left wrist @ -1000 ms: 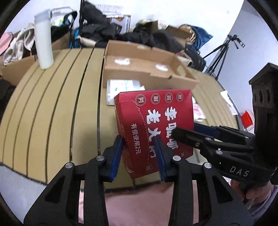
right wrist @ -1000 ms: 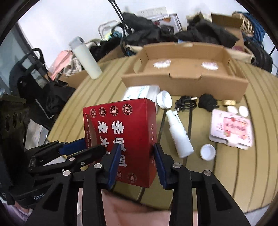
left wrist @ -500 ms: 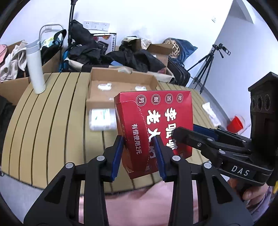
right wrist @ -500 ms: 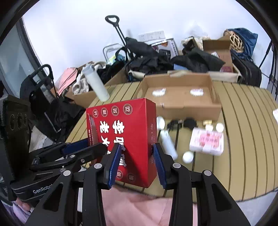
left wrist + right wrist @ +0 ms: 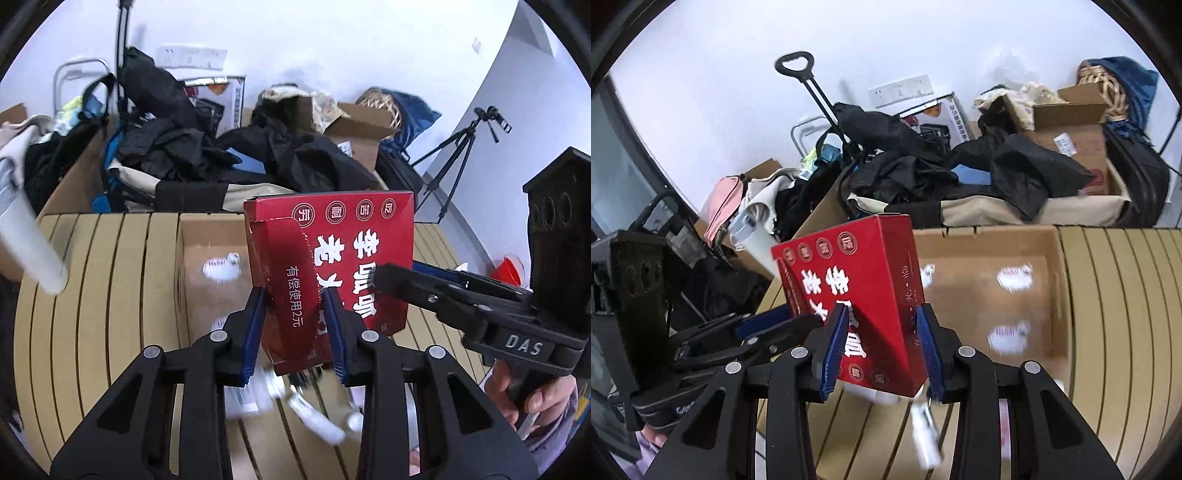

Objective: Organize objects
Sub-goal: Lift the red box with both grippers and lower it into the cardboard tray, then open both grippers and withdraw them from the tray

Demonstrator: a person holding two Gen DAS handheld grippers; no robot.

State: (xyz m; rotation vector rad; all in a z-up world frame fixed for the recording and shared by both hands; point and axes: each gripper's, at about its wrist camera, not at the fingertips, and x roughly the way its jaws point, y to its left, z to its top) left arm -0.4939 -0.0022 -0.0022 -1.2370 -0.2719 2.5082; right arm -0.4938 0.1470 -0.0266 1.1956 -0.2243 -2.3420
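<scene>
We hold the red box [image 5: 332, 273] up, both grippers [image 5: 295, 328] [image 5: 882, 343] squeezing it. Next, we lower it into the cardboard box [image 5: 990, 240].

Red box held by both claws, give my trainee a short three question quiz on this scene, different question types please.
1. True or false: only the left claw grips the red box.
2. What lies behind the red box on the slatted table? A) open cardboard box B) metal tray C) laptop
3. Fill in: in the right wrist view, the right claw clamps the box's narrow ____.

Key: 1 false, both claws grip it. 2 A. 3 side.
</scene>
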